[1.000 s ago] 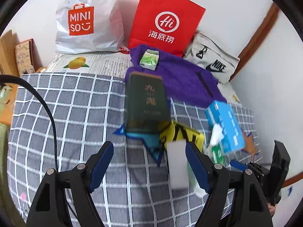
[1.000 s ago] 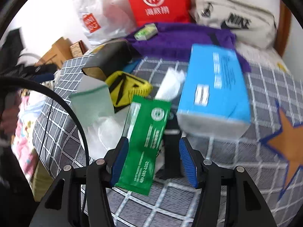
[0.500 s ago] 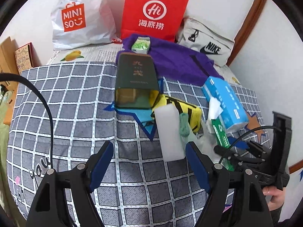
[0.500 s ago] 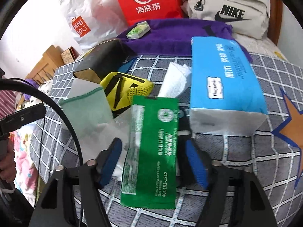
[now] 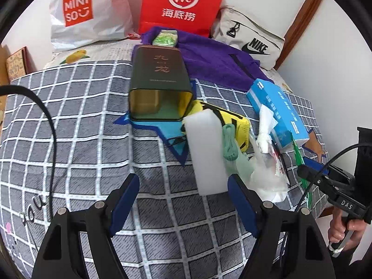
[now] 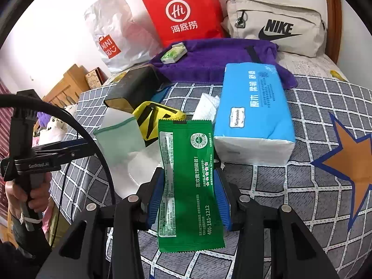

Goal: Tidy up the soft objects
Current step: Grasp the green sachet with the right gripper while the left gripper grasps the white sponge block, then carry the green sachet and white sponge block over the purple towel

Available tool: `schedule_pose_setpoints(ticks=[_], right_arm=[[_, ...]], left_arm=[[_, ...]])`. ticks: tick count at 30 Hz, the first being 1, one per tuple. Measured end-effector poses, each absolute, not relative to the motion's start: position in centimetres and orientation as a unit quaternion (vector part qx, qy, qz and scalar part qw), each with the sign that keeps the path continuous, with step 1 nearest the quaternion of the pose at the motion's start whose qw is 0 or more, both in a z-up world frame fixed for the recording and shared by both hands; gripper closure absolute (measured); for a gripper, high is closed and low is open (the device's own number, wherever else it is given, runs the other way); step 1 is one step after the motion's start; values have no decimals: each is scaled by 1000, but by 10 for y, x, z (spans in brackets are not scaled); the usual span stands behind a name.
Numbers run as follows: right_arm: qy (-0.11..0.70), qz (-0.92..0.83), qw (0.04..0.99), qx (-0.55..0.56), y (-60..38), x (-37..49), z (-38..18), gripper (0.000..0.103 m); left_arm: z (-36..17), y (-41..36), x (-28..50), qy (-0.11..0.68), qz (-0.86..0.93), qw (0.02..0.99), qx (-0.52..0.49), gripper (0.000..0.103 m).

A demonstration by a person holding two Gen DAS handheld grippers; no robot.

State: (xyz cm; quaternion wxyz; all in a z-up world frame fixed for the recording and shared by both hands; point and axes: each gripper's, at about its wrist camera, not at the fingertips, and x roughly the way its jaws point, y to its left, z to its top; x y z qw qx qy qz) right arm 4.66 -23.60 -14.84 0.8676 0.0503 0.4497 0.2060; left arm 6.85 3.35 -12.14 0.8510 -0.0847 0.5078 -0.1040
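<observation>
My right gripper (image 6: pixel 189 190) is shut on a green wet-wipe packet (image 6: pixel 188 186) and holds it just above the checked bedspread (image 6: pixel 313 200). My left gripper (image 5: pixel 183 195) is open and empty, a white foam block (image 5: pixel 207 151) lying just ahead between its fingers. Beside the block lie a pale green cloth (image 5: pixel 231 144), a yellow pouch (image 5: pixel 232 121), crumpled white tissue (image 5: pixel 267 176) and a blue tissue pack (image 5: pixel 276 109). The blue tissue pack (image 6: pixel 253 111) lies right of the held packet. A dark green tin (image 5: pixel 158 81) lies on its side, open end facing me.
A purple towel (image 5: pixel 209 55) with a small green packet (image 5: pixel 166 38) lies behind. A red paper bag (image 5: pixel 181 4), a white Miniso bag (image 5: pixel 81 14) and a beige Nike pouch (image 5: pixel 251 39) stand against the wall. The bed edge is at right.
My right gripper has closed on the green packet and lifted it slightly. My left gripper has drawn back a little, staying open; the foam block now sits further ahead.
</observation>
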Motion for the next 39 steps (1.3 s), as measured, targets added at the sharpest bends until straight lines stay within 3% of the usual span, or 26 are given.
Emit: schedule_pose_setpoints(ticks=[6,8,10,12,14,25,32,35,36,39], right_arm=[[452,219,863,48,-234,43,-150,60],[453,220,863,48,-235,43,-150,60],[454,219,863,49,-238,42,-151,60],[454,216,863,51,-241,42,-150,60],[454,213,864,53,-242,41,-150,60],[449,221,865,45,-237,36,-143,60],[453,226,862,40,-231,33,-144,60],[453,228,861,38,-229,33,-144,60],[453,228,861,36,-228,32,-143,60],[452,229,861,39,-229,33,-143,60]], left_arm=[[-132,17,91,518,-152,834,-110,26],[-136,12,94,521,-162,830,-112,36],[-140,9,95,525,-166,827,-115,56],[-139,9,93,525,-175,824,-121,68],[-134,10,90,520,-179,826,-120,70],[-90,43,63,482,-137,863,-67,69],[-120,70,55,518,-75,851,-37,69],[-128,75,52,522,-73,849,-32,56],[-131,75,51,525,-64,848,-23,46],[-133,75,45,523,-43,851,11,45]])
